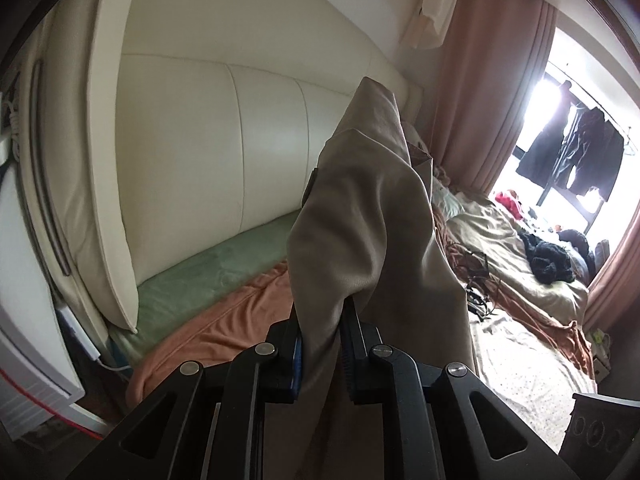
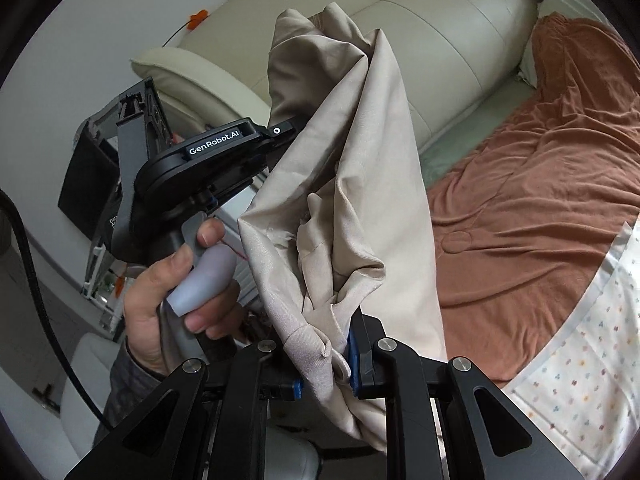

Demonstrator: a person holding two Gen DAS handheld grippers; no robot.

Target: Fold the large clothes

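Bedroom, rust-orange sheeted bed [image 2: 540, 208] by cream padded headboard [image 1: 208, 152] | beige woven garment [image 2: 360, 184] raised clear for folding | left tongs [image 1: 320, 344], right tongs [image 2: 324, 364] both clamped on garment.

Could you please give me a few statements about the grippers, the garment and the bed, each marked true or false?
1. The left gripper is shut on the beige garment. True.
2. The right gripper hangs open with nothing between its fingers. False: it is shut on the same beige garment.
3. The garment lies flat and spread on the rust-coloured blanket. False: it is held up, bunched, above the bed.
4. A cream padded headboard stands behind the bed. True.
5. In the right wrist view, a hand holds the left gripper's handle. True.
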